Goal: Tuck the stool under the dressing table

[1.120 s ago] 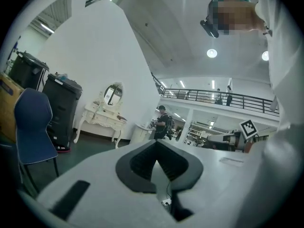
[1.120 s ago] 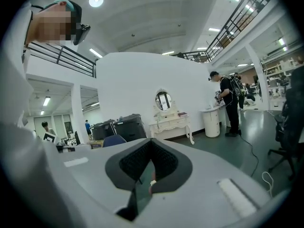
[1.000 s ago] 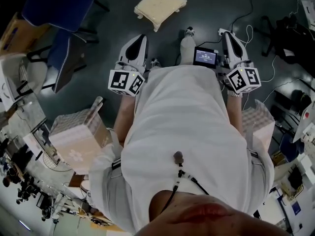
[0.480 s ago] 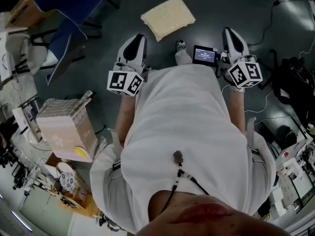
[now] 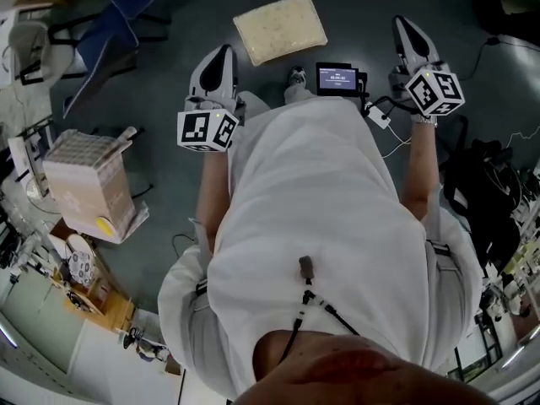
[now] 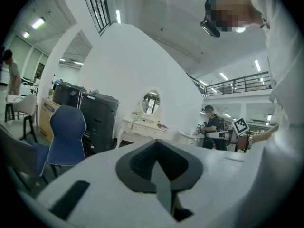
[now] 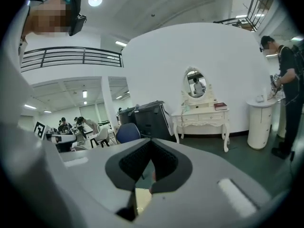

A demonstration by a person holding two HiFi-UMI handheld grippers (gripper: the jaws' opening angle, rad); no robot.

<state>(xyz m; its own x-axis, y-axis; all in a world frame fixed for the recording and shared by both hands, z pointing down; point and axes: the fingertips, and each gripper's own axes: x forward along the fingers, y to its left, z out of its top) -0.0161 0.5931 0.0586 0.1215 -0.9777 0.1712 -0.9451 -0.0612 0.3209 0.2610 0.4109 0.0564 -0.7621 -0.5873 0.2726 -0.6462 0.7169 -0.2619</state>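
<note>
With left gripper [image 5: 223, 52] and right gripper [image 5: 404, 25] fingers pressed together, empty, near the stool [image 5: 280, 29], a lopsided shove could skew it against the legs of the desk [image 7: 202, 114] well beyond it.

Bright ceiling lights, dim floor, strong fisheye distortion

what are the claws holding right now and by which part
Nothing. The left claw and right claw are both shut and empty; the stool sits ahead of them, untouched.
</note>
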